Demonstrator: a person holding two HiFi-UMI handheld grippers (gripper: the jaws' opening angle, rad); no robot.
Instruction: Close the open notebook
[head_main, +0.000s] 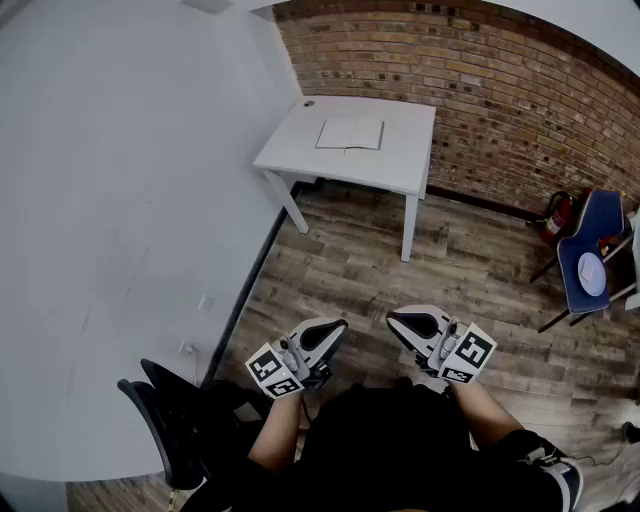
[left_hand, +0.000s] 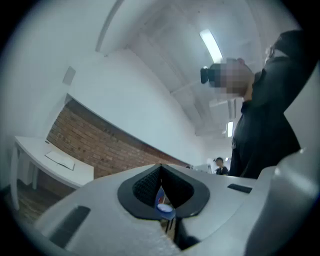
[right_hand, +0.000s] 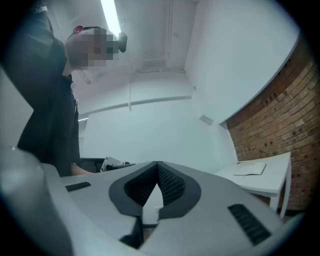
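Your left gripper (head_main: 333, 332) and right gripper (head_main: 401, 323) are pinched together, empty, well apart from the far white table (head_main: 398, 166): step closer, then nudge one half of the open notebook (head_main: 350, 134) over.

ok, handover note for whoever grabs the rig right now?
Left gripper: shut, empty, held close to the body.
Right gripper: shut, empty, beside the left one.
Notebook: lying open on the white table by the brick wall, across the floor from both grippers.
Done: nothing yet.
Left: walk up to the table and close the notebook.
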